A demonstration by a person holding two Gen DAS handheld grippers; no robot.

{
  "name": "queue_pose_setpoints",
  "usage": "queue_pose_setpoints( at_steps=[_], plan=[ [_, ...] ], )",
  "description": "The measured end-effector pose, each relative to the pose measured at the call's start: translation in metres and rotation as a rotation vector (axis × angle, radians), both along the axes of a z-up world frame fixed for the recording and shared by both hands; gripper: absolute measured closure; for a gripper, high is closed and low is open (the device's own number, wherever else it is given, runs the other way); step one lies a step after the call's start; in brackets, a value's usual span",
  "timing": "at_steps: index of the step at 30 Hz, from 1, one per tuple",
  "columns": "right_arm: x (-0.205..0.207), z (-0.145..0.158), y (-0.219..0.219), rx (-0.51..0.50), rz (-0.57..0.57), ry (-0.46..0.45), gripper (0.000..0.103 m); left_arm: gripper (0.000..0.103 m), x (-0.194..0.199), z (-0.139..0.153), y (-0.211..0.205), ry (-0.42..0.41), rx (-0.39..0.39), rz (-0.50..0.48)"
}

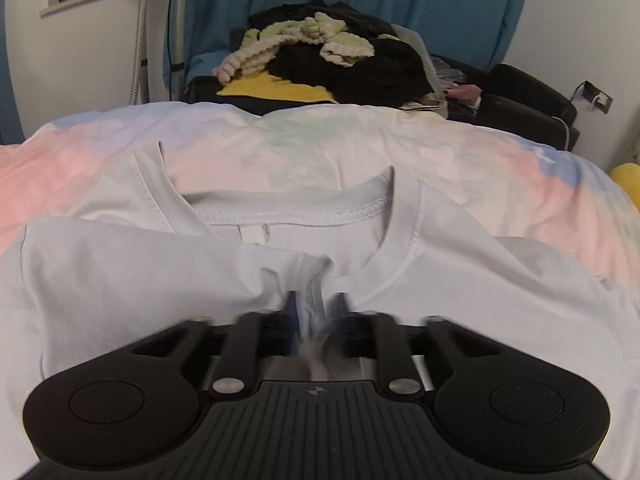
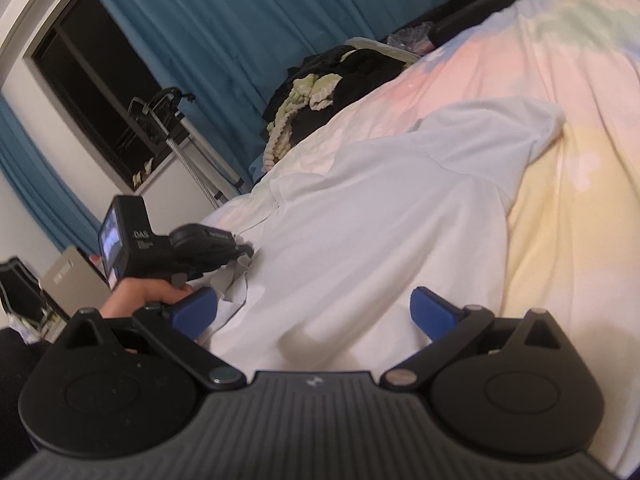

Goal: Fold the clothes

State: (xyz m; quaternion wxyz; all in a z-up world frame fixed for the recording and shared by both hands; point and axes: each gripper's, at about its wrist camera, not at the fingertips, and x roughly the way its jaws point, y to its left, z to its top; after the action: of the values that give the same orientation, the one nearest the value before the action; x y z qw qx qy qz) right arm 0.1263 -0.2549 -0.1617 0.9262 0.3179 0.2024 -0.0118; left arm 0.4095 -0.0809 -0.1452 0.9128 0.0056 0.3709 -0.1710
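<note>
The left gripper [image 1: 314, 312] is pinching a bunched fold of the white T-shirt [image 1: 420, 280] between its closed, blurred fingers, just short of the collar [image 1: 400, 216]. The shirt is lying spread on the pastel bedcover [image 1: 280, 148], reaching away ahead of the tool and to both its sides, with one sleeve folded across in front of the left finger. Beyond the far edge of the bed, a pile of dark and cream clothes [image 1: 340, 56] is sitting heaped on something low and black; whether that is a container cannot be told.

The right gripper [image 2: 314, 312] is hovering wide open over the shirt's body [image 2: 360, 220], gripping nothing, its blue fingers [image 2: 434, 312] lying close above the cloth. Only this view is showing the left gripper [image 2: 240, 254] from outside, off to the left, with the person's hand [image 2: 148, 296] around its handle and cloth gathered at its tip. It is also showing a dark window [image 2: 92, 88] between blue curtains [image 2: 260, 40].
</note>
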Motion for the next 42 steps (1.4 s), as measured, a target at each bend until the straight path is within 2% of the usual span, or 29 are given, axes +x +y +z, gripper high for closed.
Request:
queue_pose_setpoints(
  at_steps=[1, 6, 11, 16, 19, 21, 23, 24, 29, 33, 36, 42],
  plan=[
    [0.000, 0.001, 0.002, -0.017, 0.007, -0.007, 0.000, 0.046, -0.006, 0.005, 0.000, -0.018, 0.008, -0.003],
    [-0.006, 0.012, 0.012, -0.105, 0.037, -0.054, 0.000, 0.046, -0.056, 0.037, 0.013, -0.076, -0.007, -0.053],
    [-0.014, 0.021, 0.024, -0.155, 0.081, -0.079, 0.000, 0.046, -0.127, 0.066, 0.047, -0.122, -0.012, -0.072],
    [-0.026, 0.032, 0.037, -0.219, 0.118, -0.105, 0.000, 0.046, -0.204, 0.088, 0.091, -0.174, -0.031, 0.000],
    [-0.035, 0.038, 0.045, -0.255, 0.142, -0.121, 0.000, 0.043, -0.248, 0.096, 0.114, -0.203, -0.076, 0.041],
    [-0.044, 0.041, 0.051, -0.273, 0.157, -0.126, 0.000, 0.042, -0.275, 0.099, 0.126, -0.218, -0.071, 0.059],
    [-0.053, 0.043, 0.055, -0.274, 0.174, -0.126, 0.000, 0.035, -0.301, 0.100, 0.137, -0.242, -0.052, 0.067],
    [-0.058, 0.045, 0.058, -0.272, 0.180, -0.126, 0.000, 0.027, -0.311, 0.099, 0.143, -0.240, -0.050, 0.070],
    [-0.077, 0.055, 0.067, -0.238, 0.194, -0.136, 0.000, 0.025, -0.337, 0.093, 0.177, -0.158, -0.017, 0.081],
    [-0.079, 0.058, 0.070, -0.262, 0.172, -0.134, 0.000, 0.025, -0.334, 0.086, 0.192, -0.035, 0.088, 0.063],
    [-0.075, 0.054, 0.066, -0.244, 0.157, -0.112, 0.000, 0.025, -0.329, 0.074, 0.201, 0.088, 0.172, 0.027],
    [-0.068, 0.048, 0.060, -0.205, 0.156, -0.090, 0.000, 0.027, -0.334, 0.058, 0.213, 0.245, 0.245, -0.046]
  ],
)
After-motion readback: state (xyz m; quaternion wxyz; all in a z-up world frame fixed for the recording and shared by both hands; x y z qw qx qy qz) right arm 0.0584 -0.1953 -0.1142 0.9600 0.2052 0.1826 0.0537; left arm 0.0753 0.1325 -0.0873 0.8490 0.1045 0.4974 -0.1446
